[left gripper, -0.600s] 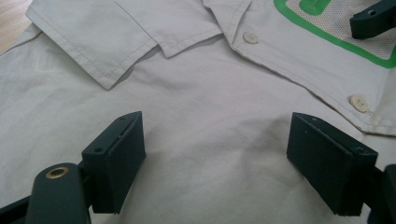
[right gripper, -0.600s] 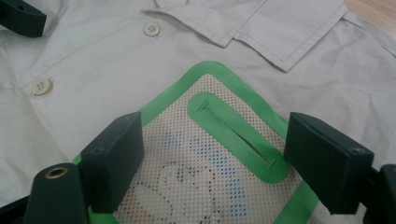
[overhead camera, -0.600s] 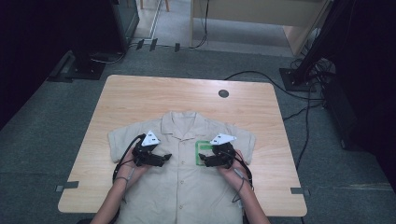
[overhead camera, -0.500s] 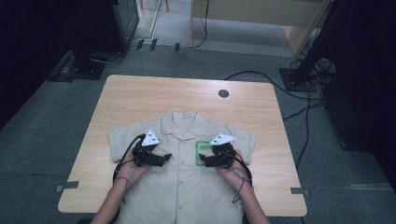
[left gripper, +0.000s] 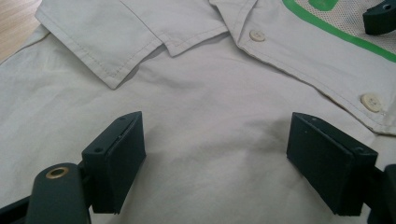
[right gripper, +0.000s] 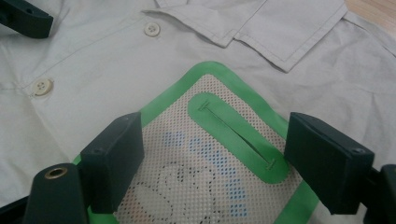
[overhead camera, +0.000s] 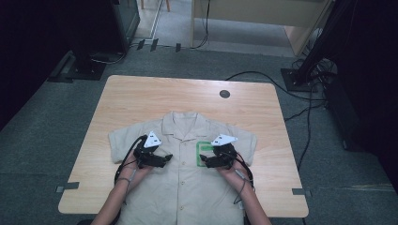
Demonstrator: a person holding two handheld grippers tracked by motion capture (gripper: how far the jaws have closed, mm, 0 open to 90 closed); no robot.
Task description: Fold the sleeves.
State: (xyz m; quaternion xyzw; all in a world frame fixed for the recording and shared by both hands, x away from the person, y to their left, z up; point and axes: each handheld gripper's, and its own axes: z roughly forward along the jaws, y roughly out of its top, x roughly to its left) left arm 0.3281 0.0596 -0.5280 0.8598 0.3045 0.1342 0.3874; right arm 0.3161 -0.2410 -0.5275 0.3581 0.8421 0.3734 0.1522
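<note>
A beige short-sleeved shirt [overhead camera: 187, 187] lies flat and buttoned on the wooden table [overhead camera: 141, 98], collar at the far side. A green-edged mesh patch [overhead camera: 205, 149] sits on its chest. My left gripper [overhead camera: 166, 158] hovers low over the plain side of the chest, jaws open with only bare cloth [left gripper: 215, 116] between them. My right gripper [overhead camera: 204, 160] stands open just above the patch [right gripper: 224, 126], which has a green-bordered slit. Both grippers point inward toward the button line [left gripper: 256, 35]. In each gripper view a tip of the other gripper shows in an upper corner.
A round black grommet [overhead camera: 225, 93] sits near the table's far edge. Cables [overhead camera: 300, 117] run over the grey floor at the right. Dark equipment [overhead camera: 94, 56] stands beyond the far left corner. Bare wood flanks the shirt on both sides.
</note>
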